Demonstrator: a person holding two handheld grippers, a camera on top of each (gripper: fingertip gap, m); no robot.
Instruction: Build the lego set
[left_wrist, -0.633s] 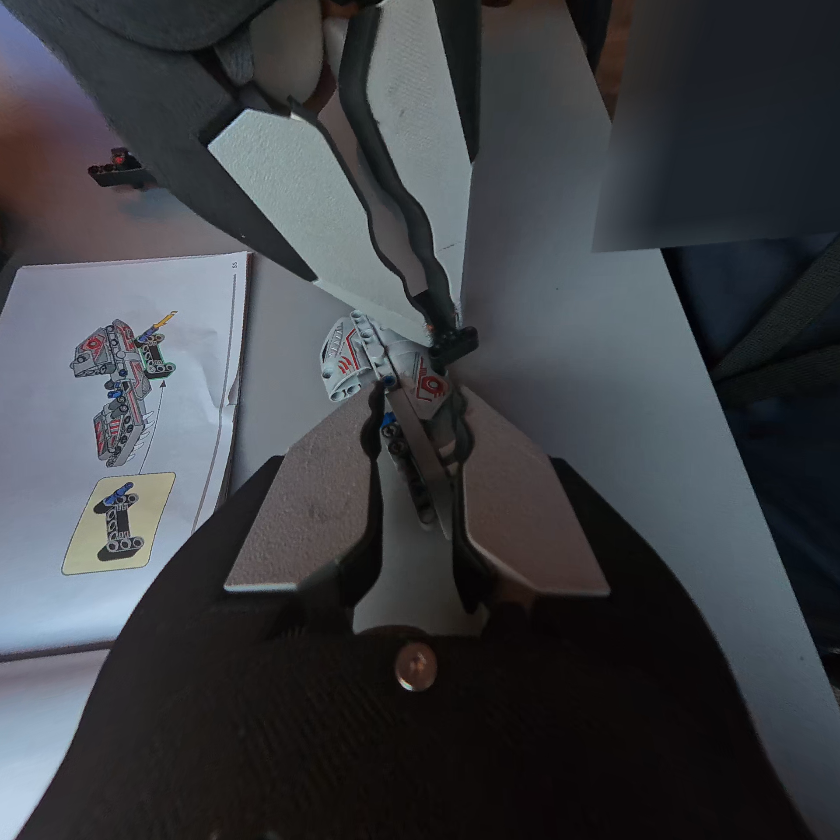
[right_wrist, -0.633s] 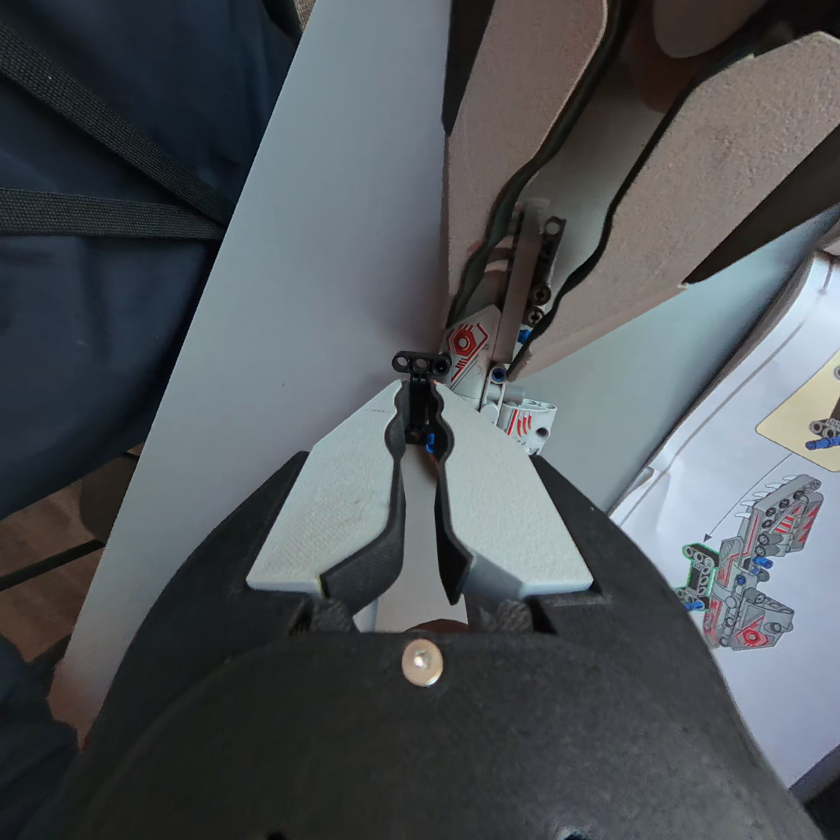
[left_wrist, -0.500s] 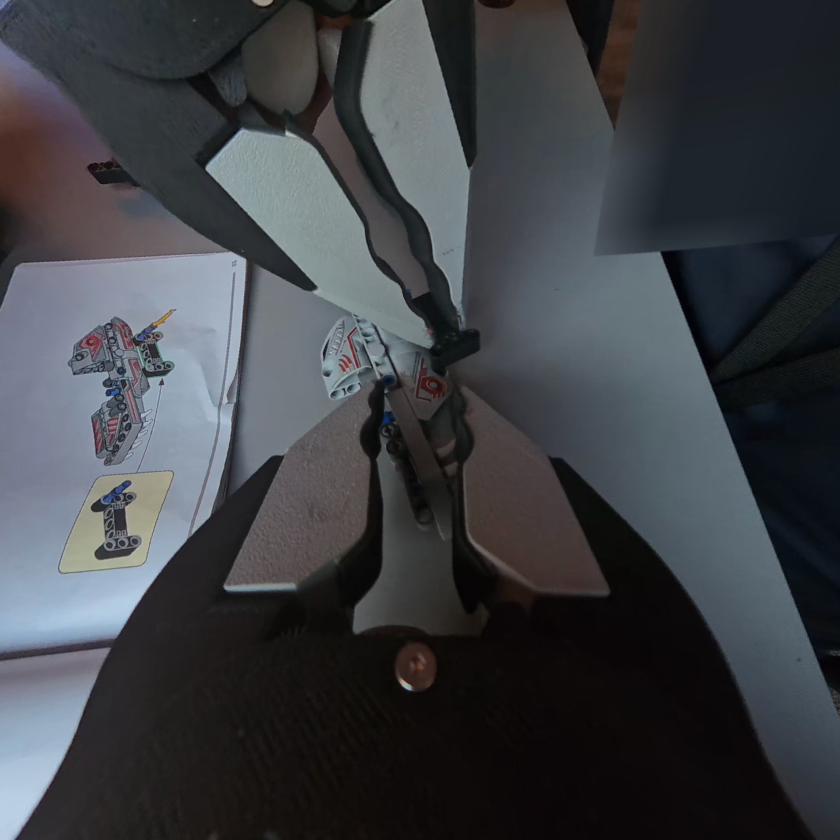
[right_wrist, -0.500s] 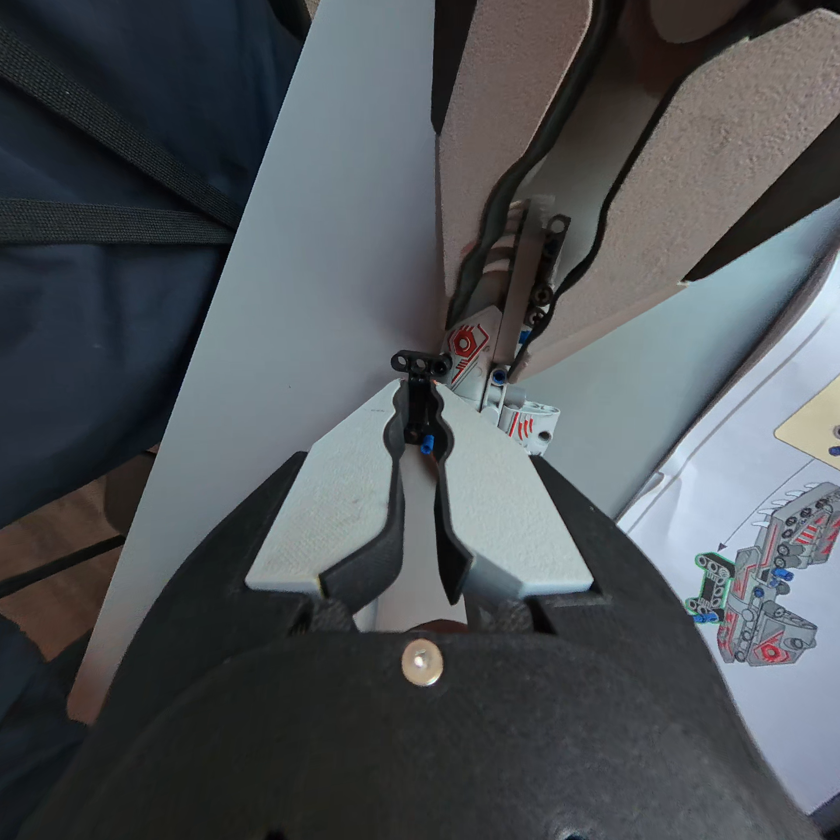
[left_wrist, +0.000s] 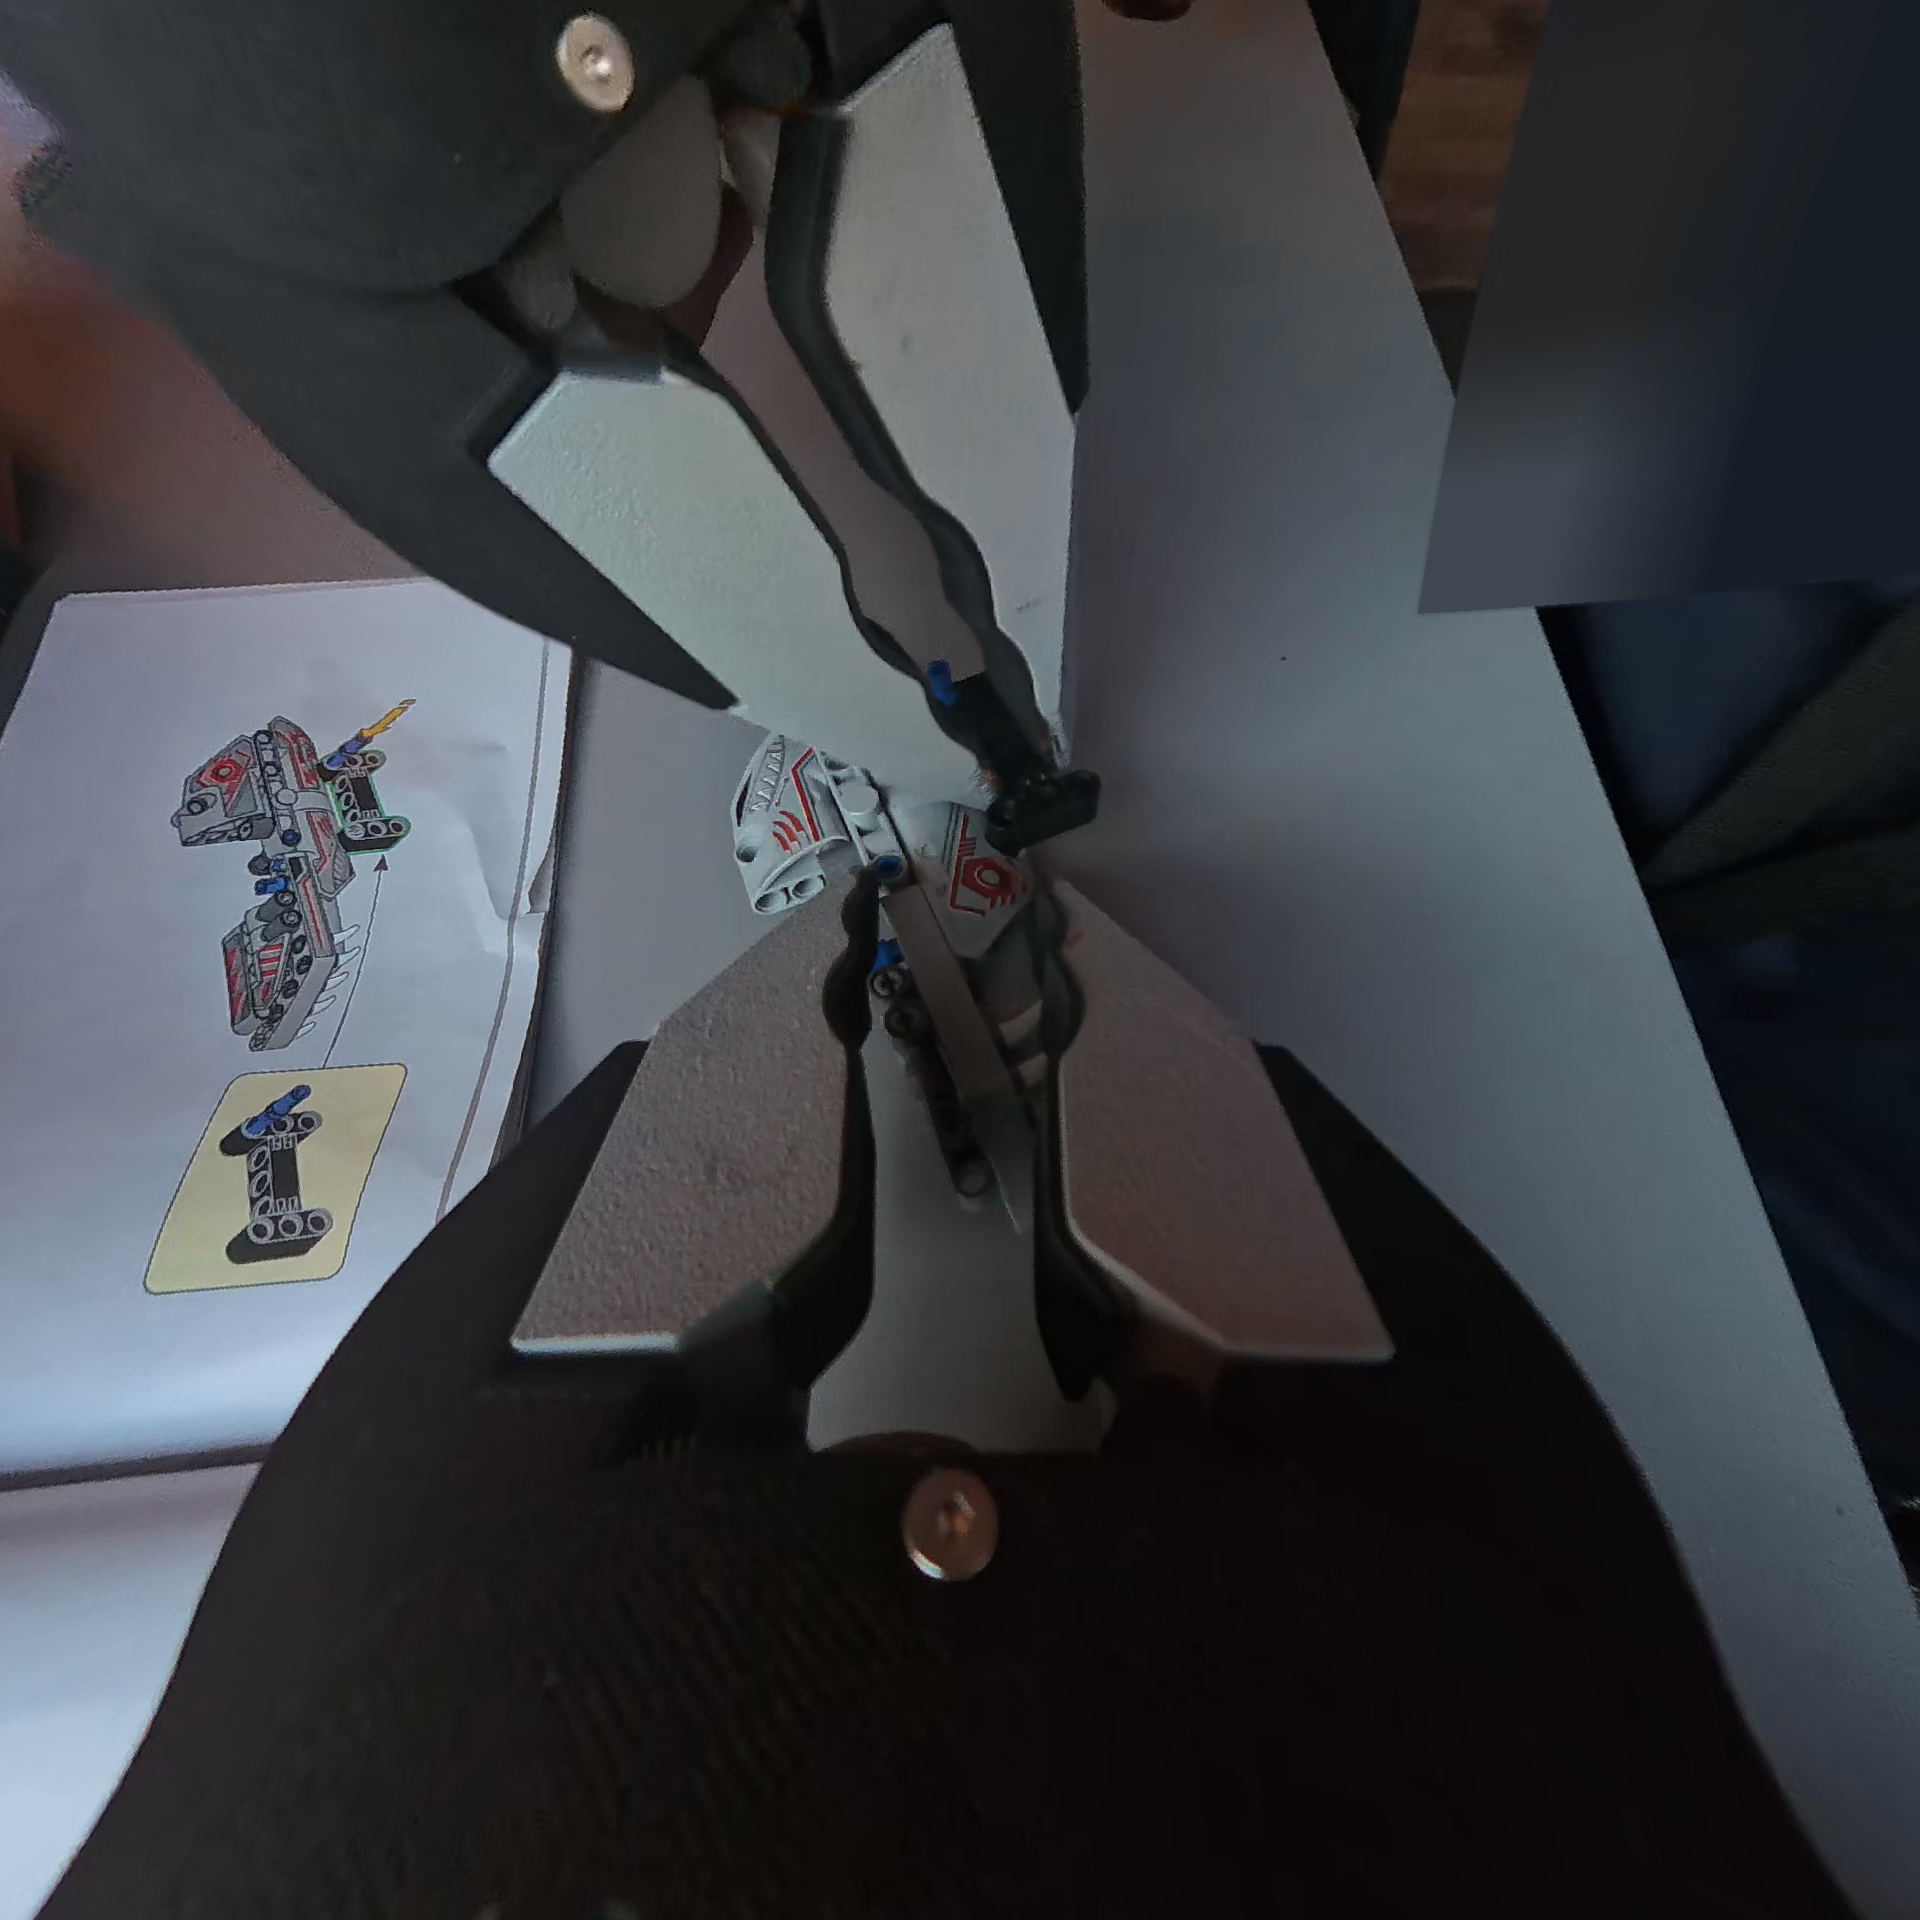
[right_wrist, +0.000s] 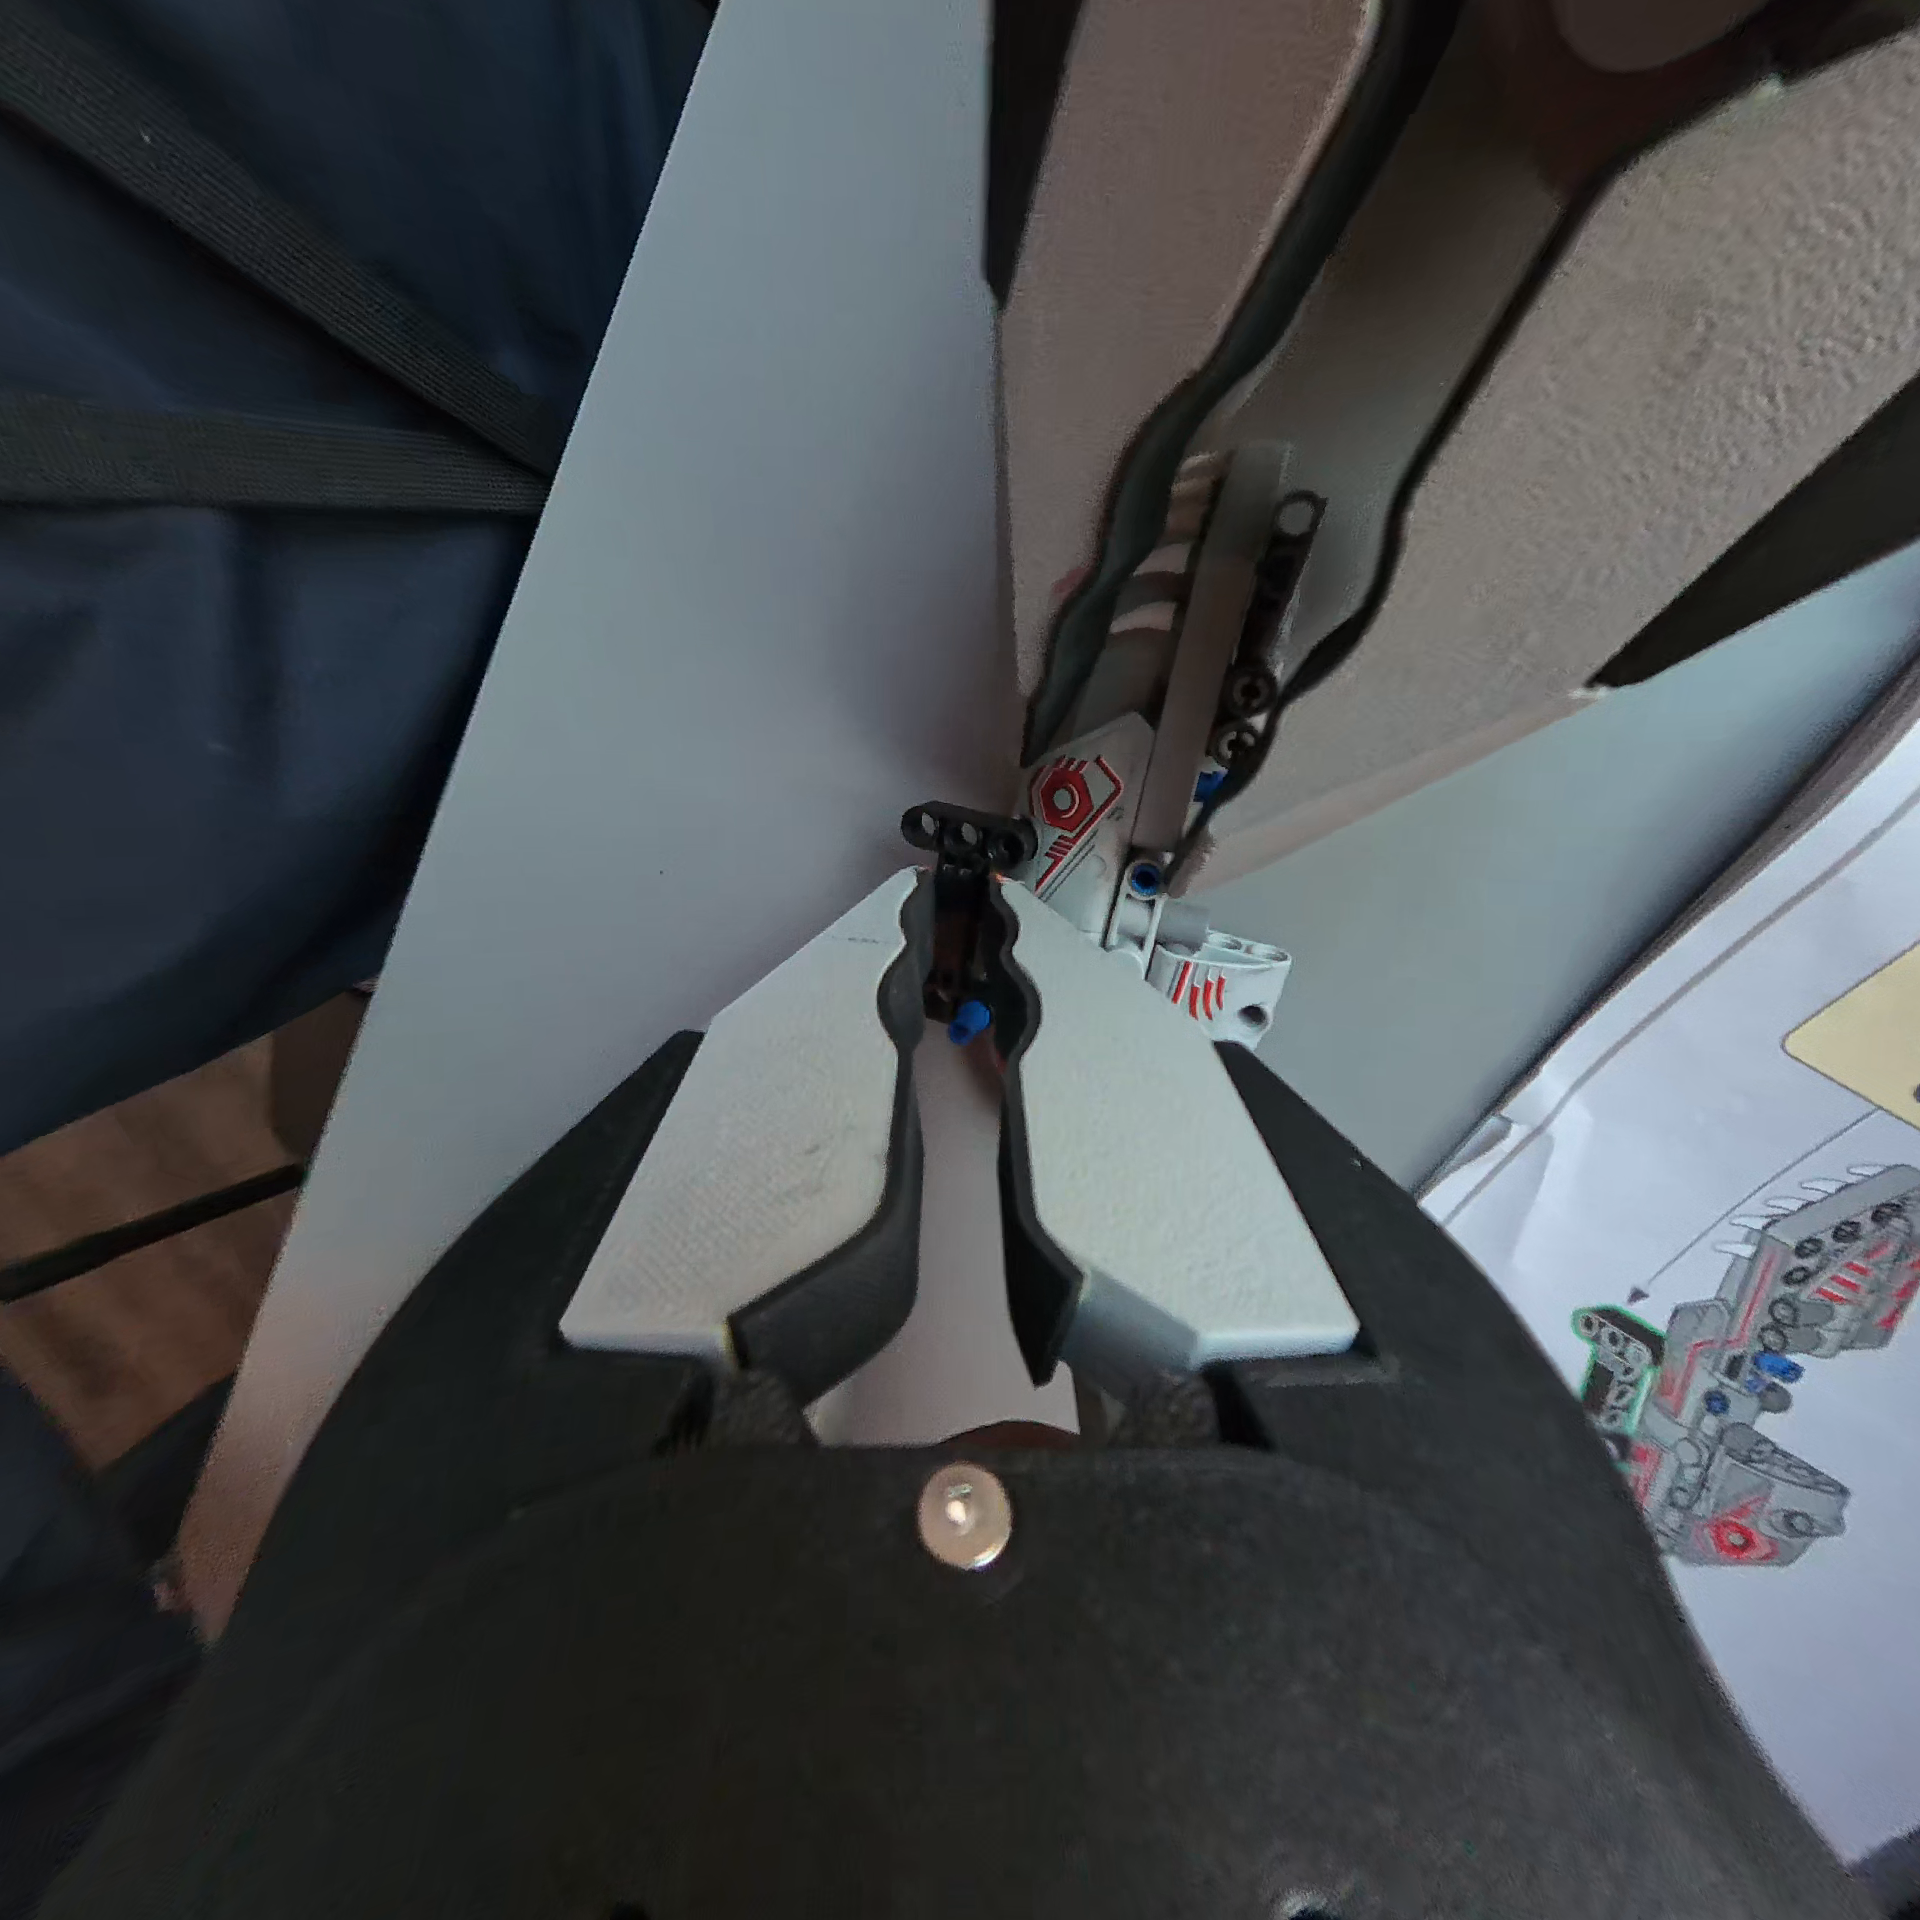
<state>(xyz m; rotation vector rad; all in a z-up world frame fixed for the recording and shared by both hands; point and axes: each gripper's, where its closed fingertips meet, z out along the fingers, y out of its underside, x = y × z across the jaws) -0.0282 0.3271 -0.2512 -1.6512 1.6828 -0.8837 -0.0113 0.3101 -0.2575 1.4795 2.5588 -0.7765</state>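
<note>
At the left edge of your left wrist view the instruction booklet (left_wrist: 281, 935) lies open on the white table (left_wrist: 1299, 727), its page showing drawings of the model and a yellow inset. Right of it, at frame centre, your left gripper (left_wrist: 951, 925) is clamped on the grey model with red markings (left_wrist: 883, 862), whose rear runs down between the fingers while its front pokes out toward the upper left. From the upper left of that frame your right gripper (left_wrist: 987, 727) reaches in, pinched on the black T-shaped piece (left_wrist: 1039, 805); its crossbar sits against the model's upper right end. In your right wrist view the same black piece (right_wrist: 961, 883), a blue pin at its lower end, sits at centre with the model (right_wrist: 1132, 862) just right of it.
</note>
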